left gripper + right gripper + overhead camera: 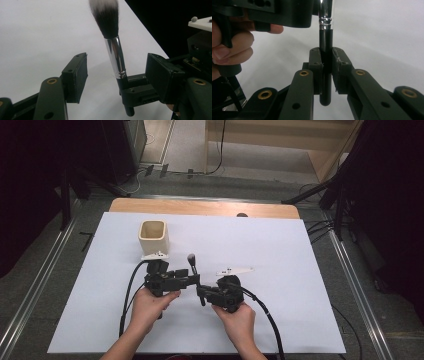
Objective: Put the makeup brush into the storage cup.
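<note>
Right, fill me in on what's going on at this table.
A person holds a tool in each hand over the white table. The right tool is shut on the black handle of a makeup brush, held upright. The left tool stands open around its silver ferrule, not gripping. A cream cup stands behind.

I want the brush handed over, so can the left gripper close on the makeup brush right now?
Probably yes: the left gripper is open with the makeup brush standing between its jaws, held lower down by the right gripper.

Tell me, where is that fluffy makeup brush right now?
The makeup brush stands upright mid-table in the high view, clamped by the right gripper, between the left gripper's open jaws.
</note>
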### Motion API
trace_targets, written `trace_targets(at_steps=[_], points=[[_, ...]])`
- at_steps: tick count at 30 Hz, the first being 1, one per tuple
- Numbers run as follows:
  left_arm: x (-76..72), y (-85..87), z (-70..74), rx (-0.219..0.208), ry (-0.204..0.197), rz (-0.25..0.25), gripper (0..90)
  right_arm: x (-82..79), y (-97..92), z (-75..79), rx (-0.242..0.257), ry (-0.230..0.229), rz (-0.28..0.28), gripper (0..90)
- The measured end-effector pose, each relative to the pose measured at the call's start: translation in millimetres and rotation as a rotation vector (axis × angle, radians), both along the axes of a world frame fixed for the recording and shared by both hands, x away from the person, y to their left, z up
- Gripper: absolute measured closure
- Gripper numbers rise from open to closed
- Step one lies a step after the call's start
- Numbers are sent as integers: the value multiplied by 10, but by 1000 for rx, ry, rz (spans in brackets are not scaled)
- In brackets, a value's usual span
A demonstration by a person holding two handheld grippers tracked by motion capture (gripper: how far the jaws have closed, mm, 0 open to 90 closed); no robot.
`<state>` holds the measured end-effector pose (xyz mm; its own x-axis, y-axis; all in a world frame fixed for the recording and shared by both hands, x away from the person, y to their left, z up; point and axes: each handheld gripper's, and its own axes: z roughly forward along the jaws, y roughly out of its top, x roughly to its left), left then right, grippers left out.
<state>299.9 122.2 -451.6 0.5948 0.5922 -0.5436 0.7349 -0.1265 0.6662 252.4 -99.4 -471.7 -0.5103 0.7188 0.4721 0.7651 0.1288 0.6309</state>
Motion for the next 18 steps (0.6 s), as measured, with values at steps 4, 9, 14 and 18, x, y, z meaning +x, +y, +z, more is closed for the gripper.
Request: trace_targets(at_steps=[4, 9, 14, 18], points=[[13, -6, -13, -6, 13, 13, 386, -2, 24, -6, 6, 0, -3, 802], [11, -13, -20, -19, 25, 25, 478, -1, 43, -14, 6, 2, 1, 802], [-10, -31, -5, -18, 11, 31, 537, -7, 56, -12, 11, 1, -1, 802], [-2, -31, -22, -36, 25, 40, 591, -10, 66, -13, 20, -2, -4, 802]])
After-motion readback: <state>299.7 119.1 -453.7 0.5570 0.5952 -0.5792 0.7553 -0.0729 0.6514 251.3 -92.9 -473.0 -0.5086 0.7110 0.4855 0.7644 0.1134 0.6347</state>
